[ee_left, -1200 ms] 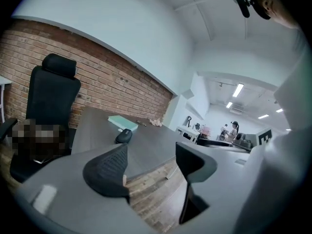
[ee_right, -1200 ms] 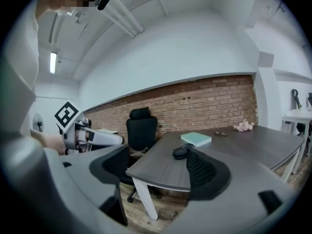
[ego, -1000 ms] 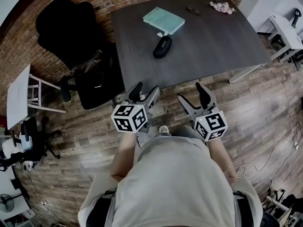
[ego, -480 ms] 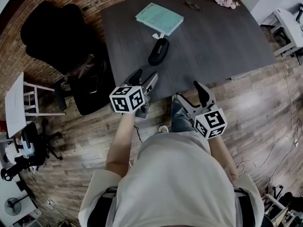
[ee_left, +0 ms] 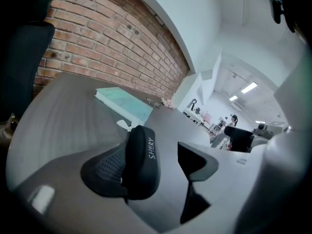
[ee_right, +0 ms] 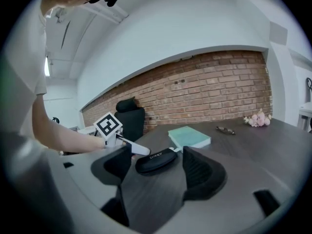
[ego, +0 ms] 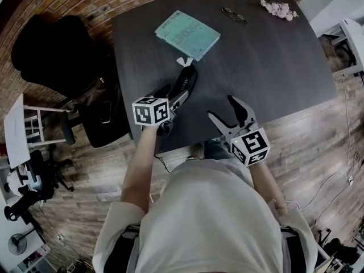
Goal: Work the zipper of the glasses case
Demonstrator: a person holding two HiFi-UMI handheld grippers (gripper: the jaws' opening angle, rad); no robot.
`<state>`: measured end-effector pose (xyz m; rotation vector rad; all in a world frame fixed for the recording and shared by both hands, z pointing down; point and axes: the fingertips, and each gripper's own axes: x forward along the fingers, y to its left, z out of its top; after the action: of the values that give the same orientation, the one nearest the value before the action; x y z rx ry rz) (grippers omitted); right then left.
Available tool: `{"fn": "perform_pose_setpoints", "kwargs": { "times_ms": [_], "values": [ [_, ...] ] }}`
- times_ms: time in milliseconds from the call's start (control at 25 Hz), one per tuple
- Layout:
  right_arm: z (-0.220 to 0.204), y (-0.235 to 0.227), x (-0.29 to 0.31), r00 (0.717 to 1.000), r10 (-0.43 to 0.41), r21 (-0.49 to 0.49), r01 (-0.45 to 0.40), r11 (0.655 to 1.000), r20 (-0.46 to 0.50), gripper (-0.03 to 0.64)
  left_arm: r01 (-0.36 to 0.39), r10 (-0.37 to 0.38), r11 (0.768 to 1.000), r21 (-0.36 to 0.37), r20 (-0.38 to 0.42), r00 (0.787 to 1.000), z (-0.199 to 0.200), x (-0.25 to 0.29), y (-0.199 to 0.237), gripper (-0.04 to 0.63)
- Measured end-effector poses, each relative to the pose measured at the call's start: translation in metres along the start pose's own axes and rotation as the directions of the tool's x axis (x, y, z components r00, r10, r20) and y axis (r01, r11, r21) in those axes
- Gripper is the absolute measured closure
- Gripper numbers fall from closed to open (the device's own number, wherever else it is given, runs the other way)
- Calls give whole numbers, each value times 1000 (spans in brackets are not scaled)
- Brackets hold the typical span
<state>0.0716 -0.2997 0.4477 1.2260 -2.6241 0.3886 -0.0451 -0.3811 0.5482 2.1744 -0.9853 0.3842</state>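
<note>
Your left gripper (ego: pixel 173 94) has its jaws spread wide and opening further, gripping nothing. In the left gripper view the glasses case (ego: pixel 186 79) lies between them, crowded beside the mesh-faced jaw at the left of that frame and well clear of the other; whether it actually touches that pad is hard to tell from this angle. Your right gripper (ego: pixel 223 109), lower right of centre in the head view, is empty too, its jaws easing closed on air with the case well ahead of them. The case rests left of centre on the dark counter (ego: pixel 267 61), just below the teal notebook (ego: pixel 187 34). The main danger is its shape: a smooth, rounded, hard-looking black shell, long like a capsule, on a flat wood-grain top that looks slick. If you close the left jaws with it off-centre, one pad will likely meet it first and skid or spin it instead of pinning it, perhaps against the notebook. A squeeze high on the curved flank could also pop it out. The zipper pull is the other worry: a small pale tab (ego: pixel 183 61) at the case's upper end is probably the pull, and the right jaws are broad for something that thin, so a rushed pinch may miss it, or drag the whole case if the left hold is weak
</note>
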Motion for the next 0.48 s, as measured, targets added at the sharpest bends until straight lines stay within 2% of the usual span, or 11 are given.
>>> {"fn": "perform_pose_setpoints", "kwargs": {
  "times_ms": [80,240,480],
  "values": [
    [-2,-12,9,1000,20,8,-20,1000,-19,298,-12,12,1000,-5,-46,999,-4,16,9,272],
    [-5,-30,30,997,63,25,-62,998,-49,308,-53,53,999,-1,-79,995,-6,39,26,272],
    [-5,-42,51,992,111,40,-109,993,-56,313,-18,17,1000,-2,-177,984,-29,65,16,239]
  ]
}}
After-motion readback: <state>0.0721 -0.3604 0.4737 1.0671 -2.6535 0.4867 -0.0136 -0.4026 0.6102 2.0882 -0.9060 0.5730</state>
